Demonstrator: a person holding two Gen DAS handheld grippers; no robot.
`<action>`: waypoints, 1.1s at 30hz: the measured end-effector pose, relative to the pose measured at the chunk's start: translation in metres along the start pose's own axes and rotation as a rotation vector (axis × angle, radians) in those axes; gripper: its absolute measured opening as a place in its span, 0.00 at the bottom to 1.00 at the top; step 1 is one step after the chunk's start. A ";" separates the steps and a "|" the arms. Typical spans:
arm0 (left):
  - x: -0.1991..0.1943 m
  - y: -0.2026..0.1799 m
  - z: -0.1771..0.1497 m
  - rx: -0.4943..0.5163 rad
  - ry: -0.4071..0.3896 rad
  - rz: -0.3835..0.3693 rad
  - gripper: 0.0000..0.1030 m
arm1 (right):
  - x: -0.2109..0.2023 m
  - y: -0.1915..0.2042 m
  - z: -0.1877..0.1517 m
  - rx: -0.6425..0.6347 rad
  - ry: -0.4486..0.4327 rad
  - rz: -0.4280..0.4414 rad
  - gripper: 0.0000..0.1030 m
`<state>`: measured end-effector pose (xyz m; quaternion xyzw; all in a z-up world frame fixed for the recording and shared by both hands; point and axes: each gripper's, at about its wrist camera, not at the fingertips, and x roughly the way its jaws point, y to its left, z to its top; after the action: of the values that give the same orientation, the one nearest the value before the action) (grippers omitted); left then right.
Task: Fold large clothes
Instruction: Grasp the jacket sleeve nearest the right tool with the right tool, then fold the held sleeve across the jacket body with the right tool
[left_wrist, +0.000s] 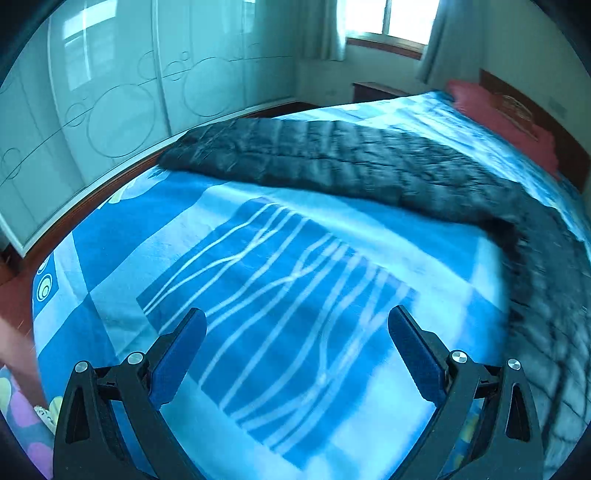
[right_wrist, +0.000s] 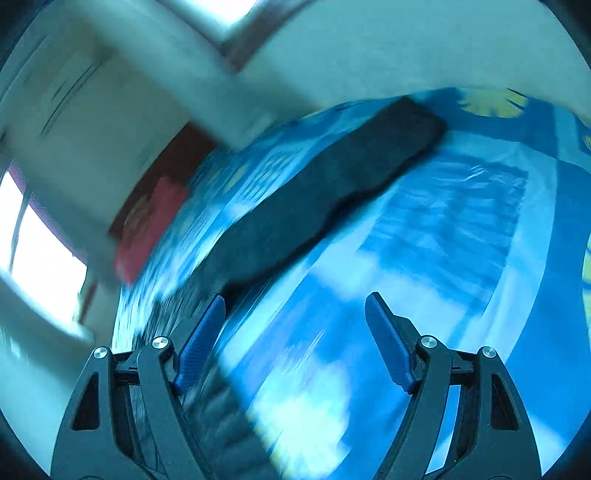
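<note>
The dark quilted coat lies spread flat on the bed, a long band well ahead of my left tool and running off to its right, where a dark edge of it curves back down the side of that view. In my right wrist view the same coat stretches diagonally ahead of my right tool, and a blurred dark quilted strip passes just beside the left pad toward the bottom of the picture; I cannot tell whether it touches. Both tools stand spread with nothing between the pads, only the blue patterned bedsheet below them. Beyond the coat, a red pillow sits against the headboard far ahead and to the right. White sliding wardrobe doors line the left, a curtained window far ahead.
</note>
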<state>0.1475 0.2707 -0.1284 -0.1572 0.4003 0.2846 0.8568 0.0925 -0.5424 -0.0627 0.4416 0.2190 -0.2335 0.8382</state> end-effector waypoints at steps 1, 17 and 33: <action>0.007 0.003 -0.001 -0.012 0.010 0.008 0.95 | 0.007 -0.012 0.009 0.029 -0.007 -0.005 0.74; 0.024 0.005 -0.012 -0.031 0.027 0.057 0.96 | 0.106 -0.087 0.108 0.172 -0.147 -0.012 0.63; 0.027 0.001 -0.012 -0.015 0.024 0.080 0.96 | 0.066 0.092 0.072 -0.287 -0.218 0.096 0.07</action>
<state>0.1542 0.2755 -0.1570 -0.1508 0.4144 0.3198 0.8386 0.2101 -0.5700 -0.0052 0.2994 0.1363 -0.2060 0.9216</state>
